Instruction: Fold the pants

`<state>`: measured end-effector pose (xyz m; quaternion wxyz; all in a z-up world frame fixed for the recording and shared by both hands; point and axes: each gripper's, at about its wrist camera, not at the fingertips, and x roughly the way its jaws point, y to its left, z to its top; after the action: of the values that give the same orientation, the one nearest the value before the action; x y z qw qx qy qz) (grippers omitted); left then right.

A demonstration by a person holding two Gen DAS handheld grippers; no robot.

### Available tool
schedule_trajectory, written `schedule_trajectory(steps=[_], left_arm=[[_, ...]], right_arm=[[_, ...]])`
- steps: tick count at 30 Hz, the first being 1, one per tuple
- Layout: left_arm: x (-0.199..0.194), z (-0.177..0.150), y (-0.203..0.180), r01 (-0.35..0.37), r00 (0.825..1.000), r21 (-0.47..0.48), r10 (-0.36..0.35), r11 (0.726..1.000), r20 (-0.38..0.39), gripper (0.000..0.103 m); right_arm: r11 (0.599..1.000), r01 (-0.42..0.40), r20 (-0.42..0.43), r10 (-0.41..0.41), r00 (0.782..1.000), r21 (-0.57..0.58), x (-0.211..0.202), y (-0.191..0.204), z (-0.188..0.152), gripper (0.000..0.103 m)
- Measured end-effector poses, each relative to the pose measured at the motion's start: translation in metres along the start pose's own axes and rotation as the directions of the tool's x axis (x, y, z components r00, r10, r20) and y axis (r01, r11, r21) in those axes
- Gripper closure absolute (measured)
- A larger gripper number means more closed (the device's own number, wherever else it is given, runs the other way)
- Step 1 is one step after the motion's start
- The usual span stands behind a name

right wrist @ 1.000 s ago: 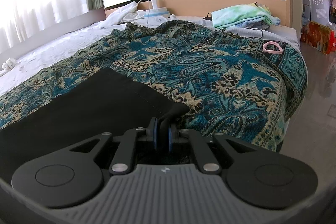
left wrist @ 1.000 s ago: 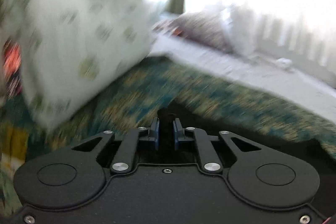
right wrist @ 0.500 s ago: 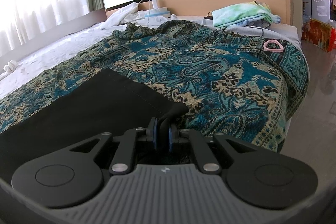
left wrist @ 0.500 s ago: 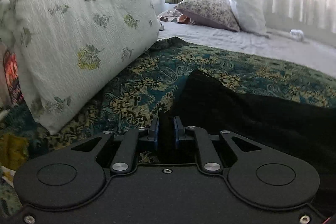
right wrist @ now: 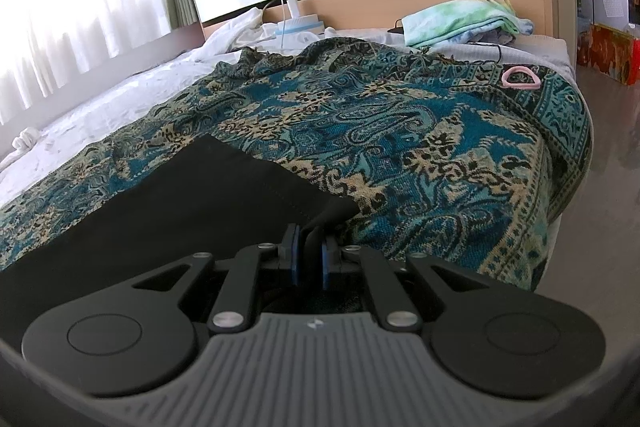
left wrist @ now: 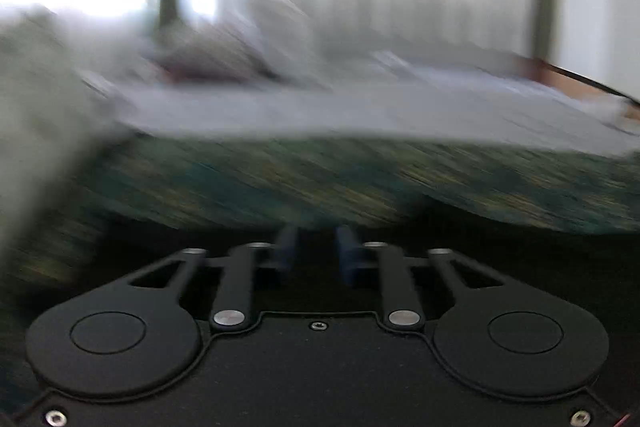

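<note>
Since half a second back the left wrist view has swung sideways: the leaf-print pillow that filled its left side is now only a pale smear at the frame's left edge, and everything ahead is motion-blurred. Right wrist view unchanged.

Bed: white sheet bare along the window-side edge, wooden headboard at the far end.

Paisley throw, teal and cream, spread over the near half of the bed and hanging over its floor-side edge.

Black pants lie flat on the throw towards the bed's near edge; one corner rises into the right gripper. In the left view dark cloth lies below and ahead of the fingers, too blurred to read its outline.

Folded tie-dye cloth at the headboard end, floor-side corner.

Left gripper: blue pads apart with a plain gap; whether cloth sits between them cannot be told through the blur.

Right gripper: pads clenched on a bunched corner of the pants.

Pink ring on the throw near the floor-side edge, towards the headboard.
</note>
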<state>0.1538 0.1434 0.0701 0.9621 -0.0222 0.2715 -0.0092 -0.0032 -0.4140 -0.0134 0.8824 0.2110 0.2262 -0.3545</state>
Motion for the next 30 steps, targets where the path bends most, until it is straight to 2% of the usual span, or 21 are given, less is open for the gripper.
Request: schedule_trajectory(steps=[1,2,4,6,9,13,17,19,21,22,23,24,27,30], left_arm=[[0.018,-0.001,-0.017,0.069,0.996,-0.001,-0.069,0.998,-0.051,0.087],[0.034,-0.002,-0.031,0.092,0.993,0.011,-0.091,0.996,-0.082,0.091],[0.070,-0.001,-0.056,0.080,0.987,0.036,-0.074,0.996,-0.143,0.094],[0.103,0.000,-0.066,0.045,0.981,0.013,-0.042,0.999,-0.190,0.097],[0.134,0.010,-0.075,-0.026,0.986,0.017,0.028,1.000,-0.161,0.101],[0.167,0.026,-0.077,-0.052,0.987,0.031,0.056,0.998,-0.151,0.101],[0.183,0.033,-0.078,-0.084,0.988,0.053,0.090,0.995,-0.125,0.101],[0.179,0.033,-0.078,-0.075,0.990,0.037,0.079,0.997,-0.119,0.100],[0.171,0.031,-0.076,-0.068,0.991,0.065,0.074,0.996,-0.110,0.095],[0.165,0.030,-0.076,-0.071,0.991,0.085,0.080,0.994,-0.103,0.087],[0.156,0.028,-0.075,-0.083,0.991,0.109,0.093,0.991,-0.092,0.072],[0.141,0.025,-0.075,-0.086,0.992,0.122,0.096,0.989,-0.079,0.066],[0.103,0.012,-0.071,-0.030,0.998,0.127,0.038,0.991,-0.059,0.065],[0.069,-0.008,-0.060,-0.002,0.997,0.105,0.009,0.994,-0.073,0.063]], right_arm=[[1.000,0.000,0.000,0.000,1.000,0.000,0.000,0.000,0.000,0.077],[1.000,-0.001,0.000,0.001,1.000,0.001,0.000,0.000,0.000,0.077],[1.000,-0.006,0.000,0.006,1.000,0.007,0.000,-0.001,0.000,0.077],[1.000,-0.012,0.000,0.012,1.000,0.013,0.001,-0.002,0.000,0.077],[1.000,-0.018,0.002,0.018,1.000,0.018,0.001,-0.003,-0.001,0.077],[0.999,-0.034,0.004,0.034,0.999,0.033,0.002,-0.004,-0.001,0.077],[0.998,-0.050,0.004,0.049,0.999,0.047,0.004,-0.006,-0.001,0.077],[0.997,-0.058,0.005,0.057,0.998,0.057,0.004,-0.008,-0.001,0.077],[0.995,-0.067,0.006,0.067,0.998,0.069,0.004,-0.011,-0.001,0.077],[0.995,-0.072,0.007,0.071,0.997,0.076,0.004,-0.011,-0.001,0.077],[0.994,-0.077,0.008,0.076,0.997,0.084,0.004,-0.013,-0.001,0.077],[0.992,-0.082,0.009,0.081,0.997,0.093,0.004,-0.014,-0.001,0.077],[0.982,-0.118,0.019,0.116,0.993,0.146,0.003,-0.022,-0.002,0.076],[0.951,-0.197,0.056,0.189,0.980,0.238,-0.001,-0.038,-0.003,0.068]])
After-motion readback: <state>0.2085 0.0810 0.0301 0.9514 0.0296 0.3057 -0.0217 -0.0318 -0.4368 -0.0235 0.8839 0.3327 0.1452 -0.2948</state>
